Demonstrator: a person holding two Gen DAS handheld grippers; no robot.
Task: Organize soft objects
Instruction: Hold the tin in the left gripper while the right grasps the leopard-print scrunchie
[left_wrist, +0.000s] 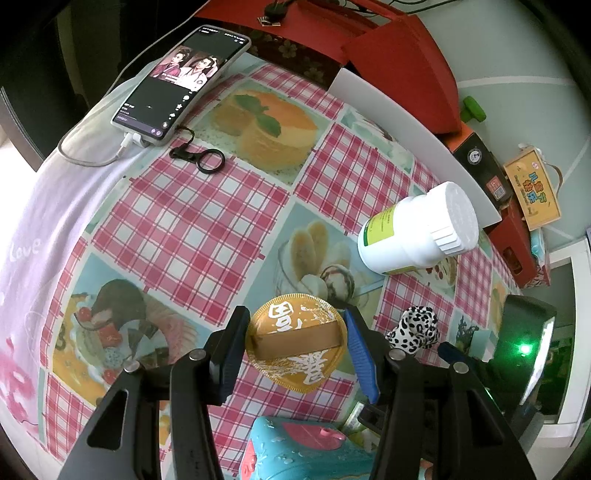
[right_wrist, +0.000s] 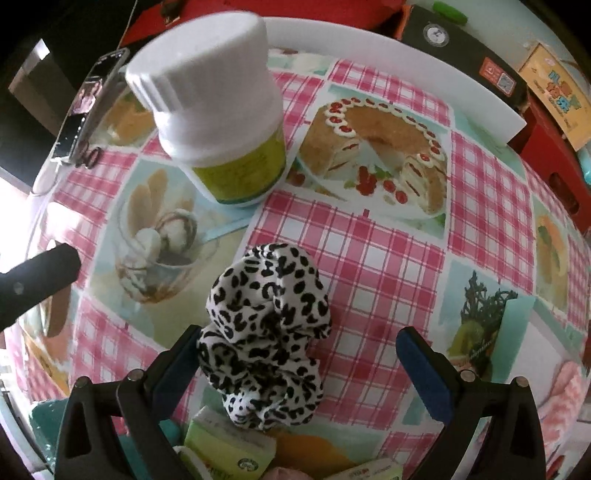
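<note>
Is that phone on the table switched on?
On. The phone has a lit screen showing a picture, with a cable plugged in.

Both cameras ride on handheld grippers and look steeply down, close over the pink-checked tablecloth (left_wrist: 192, 221). The left wrist view faces toward the phone (left_wrist: 181, 83) at 11 o'clock. The right wrist view sits nearer the cloth. Both share the white bottle (left_wrist: 421, 232) (right_wrist: 214, 110), at 3 o'clock in the left view and 11 o'clock in the right, and the leopard-print scrunchie (left_wrist: 415, 328) (right_wrist: 266, 332).
</note>
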